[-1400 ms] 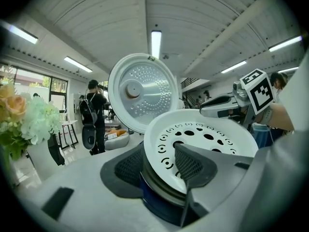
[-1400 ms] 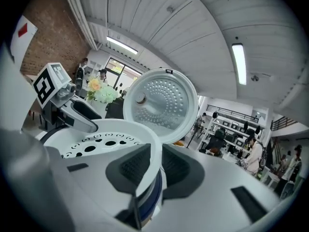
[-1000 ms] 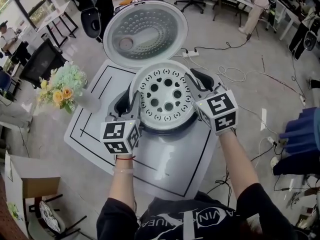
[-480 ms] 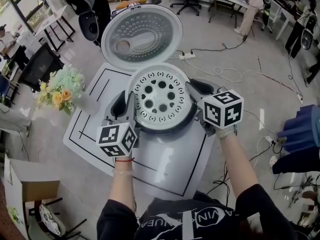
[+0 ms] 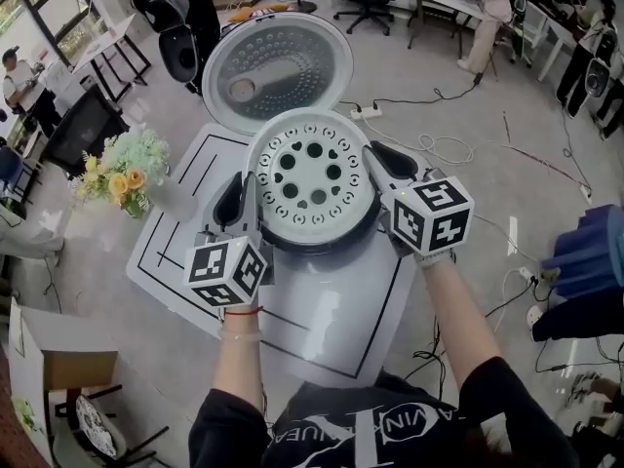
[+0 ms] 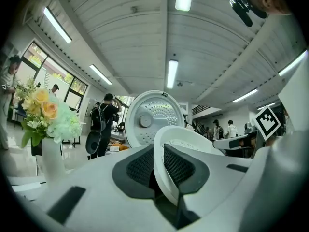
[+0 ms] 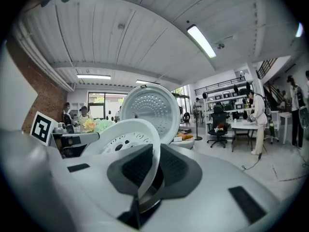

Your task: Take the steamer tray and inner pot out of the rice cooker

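- since a second ago the steamer tray [image 5: 314,178] has come up from its seat in the rice cooker [image 5: 327,273] and drifted a little toward 11 o'clock in the head view; a dark ring of the cooker's opening now shows under its 6 o'clock edge.
- both grippers have risen with it, and their jaws have just been closing on the tray's rim.
- the left gripper [image 5: 249,199] grips the tray at its 9 o'clock side; in the left gripper view [image 6: 158,167] the white rim runs between the two ribbed dark pads, which press on it from both sides.
- the right gripper [image 5: 376,170] grips at the tray's 3 o'clock side; in the right gripper view [image 7: 152,170] the rim sits clamped between the pads in the same way.
- the tray [image 7: 123,134] is round, white and pierced with holes, held roughly level between the two grippers.
- the cooker's lid [image 5: 278,66] stands open at 12 o'clock of the tray, its dimpled inside showing.
- the cooker stands on a white table [image 5: 171,252] marked with black lines.
- a vase of flowers [image 5: 122,169] stands on the table at 9 o'clock of the cooker, well apart from it.
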`<state>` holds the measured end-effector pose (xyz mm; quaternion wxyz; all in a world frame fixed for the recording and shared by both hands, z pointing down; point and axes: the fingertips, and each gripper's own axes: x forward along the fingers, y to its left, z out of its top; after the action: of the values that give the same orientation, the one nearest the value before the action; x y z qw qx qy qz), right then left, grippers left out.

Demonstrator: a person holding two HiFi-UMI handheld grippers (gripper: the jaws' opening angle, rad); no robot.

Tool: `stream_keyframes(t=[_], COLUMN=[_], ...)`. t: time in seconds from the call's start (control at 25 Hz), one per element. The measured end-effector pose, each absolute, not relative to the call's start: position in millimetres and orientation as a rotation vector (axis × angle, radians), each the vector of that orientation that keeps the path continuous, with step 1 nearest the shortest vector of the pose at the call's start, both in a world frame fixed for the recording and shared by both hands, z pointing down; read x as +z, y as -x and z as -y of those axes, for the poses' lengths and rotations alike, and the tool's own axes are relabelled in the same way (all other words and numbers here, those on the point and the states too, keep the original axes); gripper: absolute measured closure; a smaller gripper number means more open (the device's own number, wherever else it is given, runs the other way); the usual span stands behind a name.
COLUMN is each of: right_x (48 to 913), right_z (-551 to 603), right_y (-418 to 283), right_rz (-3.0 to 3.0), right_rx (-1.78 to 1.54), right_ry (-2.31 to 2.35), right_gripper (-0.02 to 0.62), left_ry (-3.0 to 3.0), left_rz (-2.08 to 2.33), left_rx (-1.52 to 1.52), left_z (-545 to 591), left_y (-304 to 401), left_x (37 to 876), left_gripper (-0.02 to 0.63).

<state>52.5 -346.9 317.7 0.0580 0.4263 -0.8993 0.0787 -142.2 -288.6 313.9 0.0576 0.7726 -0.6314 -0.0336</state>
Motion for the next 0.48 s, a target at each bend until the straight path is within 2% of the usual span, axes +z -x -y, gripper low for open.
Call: stream_keyframes(t=[0.48], right_x=[271], right_z=[323], right_y=[-29], right_rz=[2.847], right_rx=[0.124], right_ry=[-1.22], right_gripper=[0.554], left_ry=[-2.312], left_rz=[2.03], left_rx=[-0.219], left_z=[257], left_y=[164], left_x=[269], left_gripper=[0.555])
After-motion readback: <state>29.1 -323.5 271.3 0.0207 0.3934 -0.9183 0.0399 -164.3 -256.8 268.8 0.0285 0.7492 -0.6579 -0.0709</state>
